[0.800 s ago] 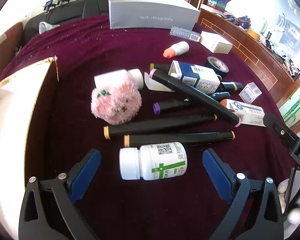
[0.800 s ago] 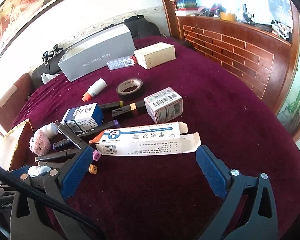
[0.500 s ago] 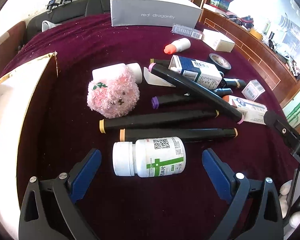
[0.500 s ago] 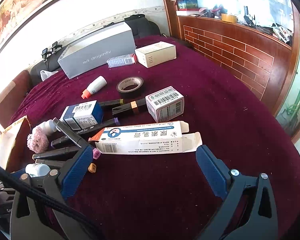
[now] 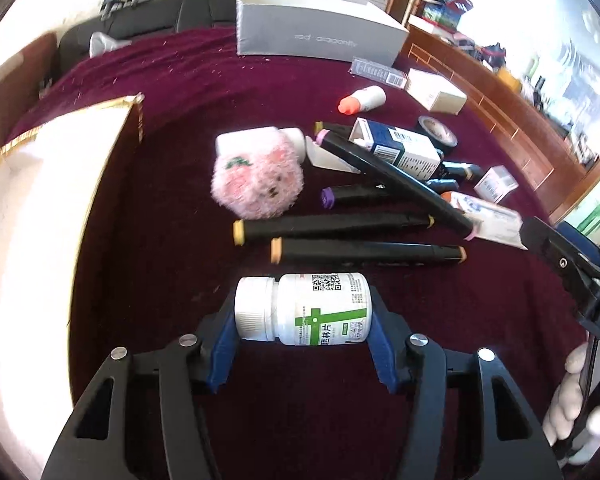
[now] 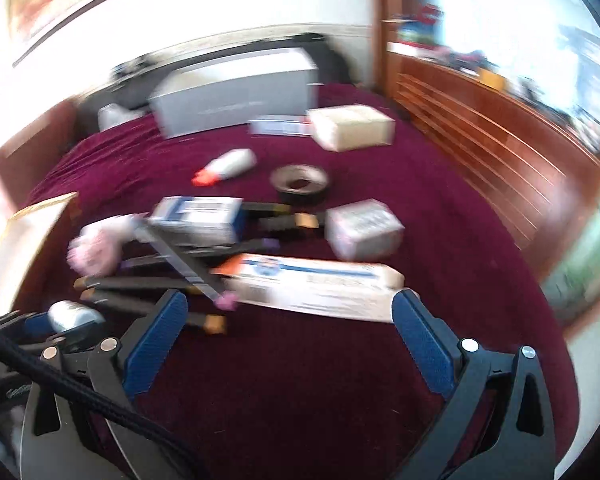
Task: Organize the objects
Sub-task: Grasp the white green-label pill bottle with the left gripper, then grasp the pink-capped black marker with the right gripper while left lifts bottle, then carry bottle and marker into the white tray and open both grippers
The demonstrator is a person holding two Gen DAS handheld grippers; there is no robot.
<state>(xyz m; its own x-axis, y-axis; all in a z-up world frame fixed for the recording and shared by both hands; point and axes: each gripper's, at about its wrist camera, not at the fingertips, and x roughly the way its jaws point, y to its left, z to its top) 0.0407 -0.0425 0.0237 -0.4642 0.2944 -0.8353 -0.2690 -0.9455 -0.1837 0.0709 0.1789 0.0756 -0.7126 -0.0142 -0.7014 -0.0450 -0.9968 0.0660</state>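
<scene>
Here, your left gripper (image 5: 304, 312) has its jaws just closed in on the white pill bottle (image 5: 303, 309), pads at cap end and base, the bottle lying sideways on the maroon-covered counter (image 5: 180, 184) just in front of two black markers (image 5: 348, 240). Your right gripper (image 6: 288, 328) hangs wide open and empty before the long medicine carton (image 6: 312, 284). The end-to-end hold on a smooth round bottle could let it pivot or squirt free on the lift, and a low sweep might drag the markers. Whether the pads press firmly is hard to judge; the right view is badly blurred, and the white-lined box (image 5: 40, 200) at left is cut off.
</scene>
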